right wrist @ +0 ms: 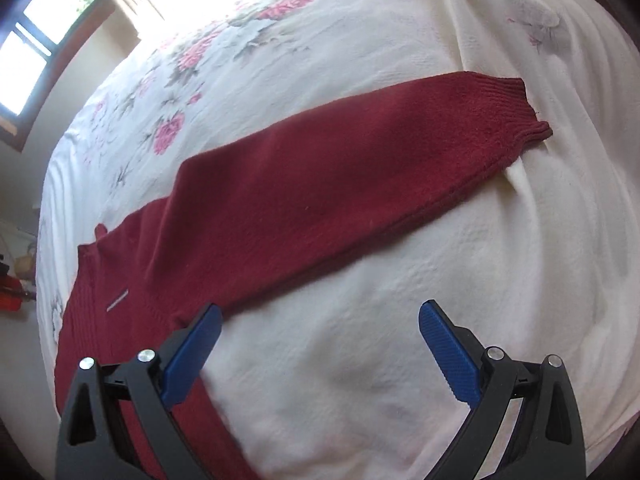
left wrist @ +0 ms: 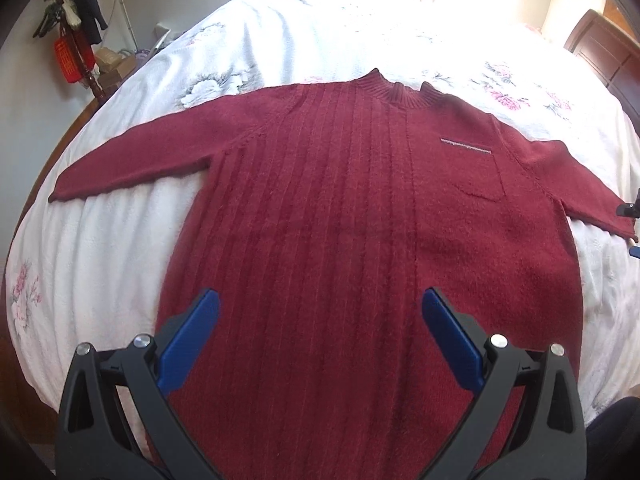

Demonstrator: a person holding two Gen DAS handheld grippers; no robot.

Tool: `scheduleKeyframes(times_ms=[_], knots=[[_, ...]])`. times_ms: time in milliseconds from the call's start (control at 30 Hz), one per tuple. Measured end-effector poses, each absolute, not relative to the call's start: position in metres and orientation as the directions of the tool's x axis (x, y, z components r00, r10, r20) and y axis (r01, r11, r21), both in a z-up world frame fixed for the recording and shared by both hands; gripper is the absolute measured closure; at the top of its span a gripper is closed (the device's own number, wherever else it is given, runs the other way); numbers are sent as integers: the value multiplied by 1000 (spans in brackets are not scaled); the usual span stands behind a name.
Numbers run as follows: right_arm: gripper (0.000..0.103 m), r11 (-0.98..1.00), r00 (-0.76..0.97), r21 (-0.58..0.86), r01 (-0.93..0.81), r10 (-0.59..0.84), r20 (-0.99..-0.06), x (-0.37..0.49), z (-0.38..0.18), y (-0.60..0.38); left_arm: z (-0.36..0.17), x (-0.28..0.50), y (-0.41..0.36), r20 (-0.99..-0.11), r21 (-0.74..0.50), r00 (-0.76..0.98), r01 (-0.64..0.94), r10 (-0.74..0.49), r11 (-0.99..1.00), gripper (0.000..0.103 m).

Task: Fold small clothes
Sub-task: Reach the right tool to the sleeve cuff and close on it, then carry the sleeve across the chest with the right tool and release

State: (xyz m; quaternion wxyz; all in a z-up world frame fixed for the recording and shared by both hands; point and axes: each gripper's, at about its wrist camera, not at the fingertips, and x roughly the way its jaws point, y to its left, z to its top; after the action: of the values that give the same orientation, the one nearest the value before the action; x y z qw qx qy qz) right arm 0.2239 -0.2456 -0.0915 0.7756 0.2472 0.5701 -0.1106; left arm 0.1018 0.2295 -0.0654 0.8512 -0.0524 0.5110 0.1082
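A dark red ribbed sweater (left wrist: 340, 208) lies flat and face up on a bed, sleeves spread to both sides, collar at the far end. It has a small chest pocket (left wrist: 478, 176) with a pale stripe. My left gripper (left wrist: 320, 316) hovers open over the sweater's lower body, blue pads wide apart, nothing between them. My right gripper (right wrist: 320, 320) is open above the bedspread just below the sweater's right sleeve (right wrist: 340, 184). Its left pad overlaps the sweater's side near the armpit, and the ribbed cuff (right wrist: 516, 120) lies far ahead to the right. A sliver of the right gripper (left wrist: 632, 210) shows at the left wrist view's right edge.
The bed carries a white floral bedspread (left wrist: 248, 52). A dark wooden headboard (left wrist: 604, 52) stands at the far right. Hangers, dark clothes and a red ornament (left wrist: 70, 60) hang by the wall at the far left, beside a carton. A window (right wrist: 36, 32) glares beyond the bed.
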Motion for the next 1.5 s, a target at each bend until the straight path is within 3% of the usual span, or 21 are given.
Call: scheduleKeyframes(times_ms=[500,600,733,867,1200,1500], knots=[[4,695,405,433,573,219,-888,274,-142,-346,-66,207,155,-860,-7,504,-152,71,988,3],[10,652,469,498,571,239,-850,272,-144,-361,-72,208,150,-865,-6,497,-142,67,990,3],[33,627,512,525,576,224,-829,268,-144,-371,-82,208,150,-873,16,481,-140,82,990,3],[85,635,549,548,544,225,-805,267,-142,-375,-86,203,153,-879,8,470,-146,76,989,3],[87,762,565,478,437,182,-805,282,-103,-323,-92,198,170,-887,-2,455,-176,80,984,3],[87,805,460,593,30,515,-723,304,-84,-182,-89,196,186,-890,-48,453,-223,60,974,3]])
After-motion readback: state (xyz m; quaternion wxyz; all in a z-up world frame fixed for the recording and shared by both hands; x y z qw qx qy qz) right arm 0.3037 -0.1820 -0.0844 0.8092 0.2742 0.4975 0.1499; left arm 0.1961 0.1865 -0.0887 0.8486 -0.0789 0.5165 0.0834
